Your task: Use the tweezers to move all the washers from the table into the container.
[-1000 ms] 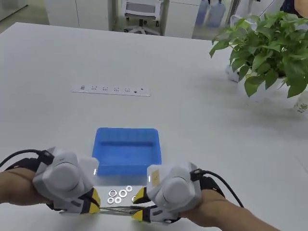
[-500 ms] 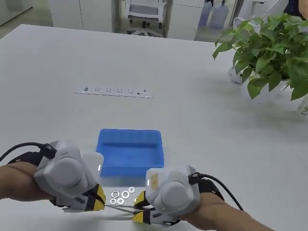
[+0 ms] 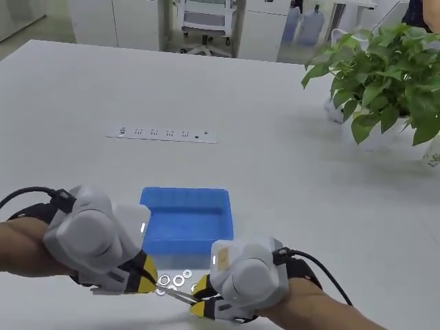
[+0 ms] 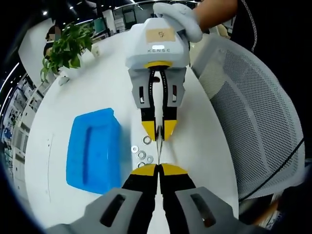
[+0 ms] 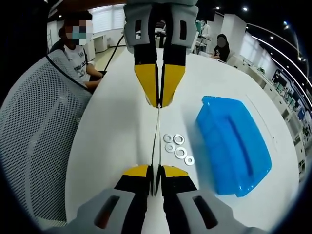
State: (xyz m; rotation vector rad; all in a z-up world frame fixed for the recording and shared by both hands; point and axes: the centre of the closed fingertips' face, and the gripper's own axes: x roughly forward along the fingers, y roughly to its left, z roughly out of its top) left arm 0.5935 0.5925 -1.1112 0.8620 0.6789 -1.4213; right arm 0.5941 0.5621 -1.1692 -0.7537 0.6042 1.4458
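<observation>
We take the blue container (image 3: 185, 216) as our mark; it sits open on the white table (image 3: 295, 206). Five washers (image 5: 176, 146) lie in a loose cluster on the table just beside the container's long side nearest us, apart from its wall. The tweezers (image 5: 157, 129) are just past the washers, on the side away from the container, and run roughly along that long side. We cannot tell whether they touch the table.

We hold one end of the tweezers in each tool. The left gripper (image 4: 159, 169) has its yellow-tipped jaws pinched narrow onto one end, and the right gripper (image 5: 156, 170) is pinched narrow onto the other. The two face each other tip to tip, with the tweezers spanning the short gap between.

In the head view the left gripper is off the container's near left corner and the right gripper off its near right corner. Beyond the container's far side a white power strip (image 3: 161, 134) lies flat, well apart from it. A green potted plant (image 3: 385, 75) stands far off to its right. A mesh chair (image 4: 243, 107) stands beyond the grippers, away from the container.
</observation>
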